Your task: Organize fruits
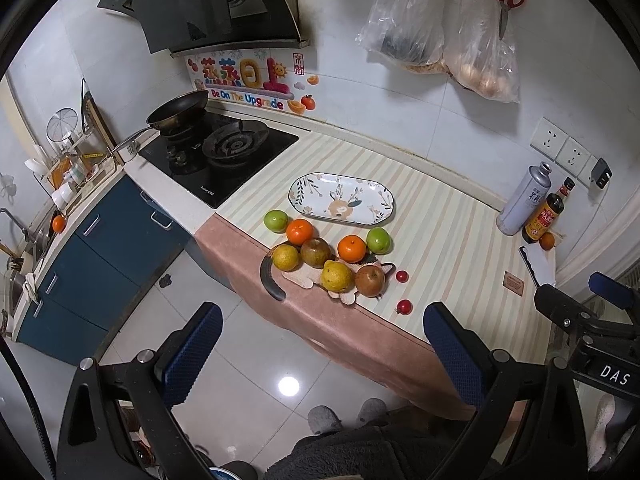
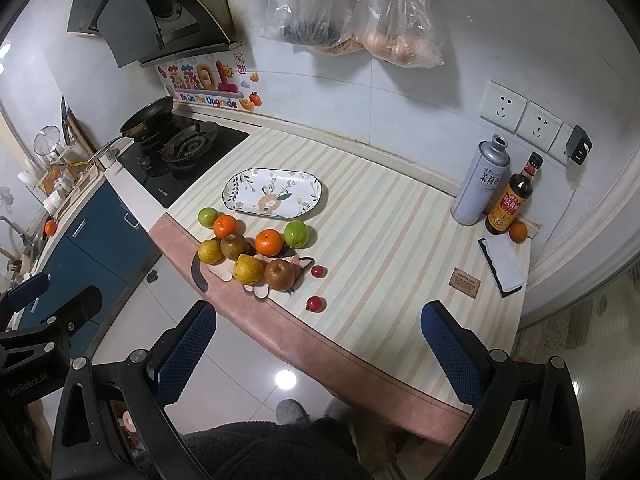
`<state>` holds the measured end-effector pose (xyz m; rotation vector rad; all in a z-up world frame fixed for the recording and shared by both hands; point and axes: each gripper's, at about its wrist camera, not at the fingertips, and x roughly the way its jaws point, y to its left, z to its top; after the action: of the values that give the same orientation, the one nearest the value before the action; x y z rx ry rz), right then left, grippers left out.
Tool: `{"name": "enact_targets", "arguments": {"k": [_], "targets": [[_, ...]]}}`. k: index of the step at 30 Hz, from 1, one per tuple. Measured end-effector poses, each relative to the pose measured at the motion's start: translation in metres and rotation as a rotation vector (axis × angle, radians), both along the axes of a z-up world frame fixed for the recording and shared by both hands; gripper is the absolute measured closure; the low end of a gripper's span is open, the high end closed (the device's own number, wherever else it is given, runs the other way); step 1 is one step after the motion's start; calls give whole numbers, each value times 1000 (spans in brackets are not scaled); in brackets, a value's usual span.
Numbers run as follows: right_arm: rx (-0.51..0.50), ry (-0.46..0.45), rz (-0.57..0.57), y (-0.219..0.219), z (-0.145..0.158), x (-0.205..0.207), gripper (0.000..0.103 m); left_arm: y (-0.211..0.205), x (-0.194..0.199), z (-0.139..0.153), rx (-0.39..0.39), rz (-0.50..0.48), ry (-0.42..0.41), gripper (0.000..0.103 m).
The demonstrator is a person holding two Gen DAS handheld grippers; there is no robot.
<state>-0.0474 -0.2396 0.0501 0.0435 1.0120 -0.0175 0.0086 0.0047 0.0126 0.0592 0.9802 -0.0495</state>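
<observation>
Several fruits lie in a cluster near the front edge of the striped counter: two green apples [image 1: 275,221], two oranges [image 1: 351,249], two yellow citrus fruits [image 1: 337,276], two brown pears [image 1: 370,280] and two small red fruits [image 1: 404,306]. An empty oval flower-patterned plate [image 1: 341,199] lies just behind them; it also shows in the right wrist view [image 2: 273,193]. The fruit cluster shows there too, with a brown pear [image 2: 280,274] at its front. My left gripper [image 1: 322,344] and right gripper [image 2: 318,346] are both open and empty, held off the counter's front edge over the floor.
A dark curved knife [image 1: 272,280] lies at the counter edge left of the fruit. A gas stove [image 1: 224,152] with a pan [image 1: 178,112] is at the left. A grey can [image 2: 480,182], sauce bottle [image 2: 510,200], orange [image 2: 518,232] and notebook [image 2: 504,264] stand at the right.
</observation>
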Motion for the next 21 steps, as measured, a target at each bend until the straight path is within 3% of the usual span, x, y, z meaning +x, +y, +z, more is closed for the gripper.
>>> {"name": "enact_targets", "arguments": {"k": [21], "targets": [[4,3,9,7,4,1,0,-3,-3,5,-7,5,-2,0]]}}
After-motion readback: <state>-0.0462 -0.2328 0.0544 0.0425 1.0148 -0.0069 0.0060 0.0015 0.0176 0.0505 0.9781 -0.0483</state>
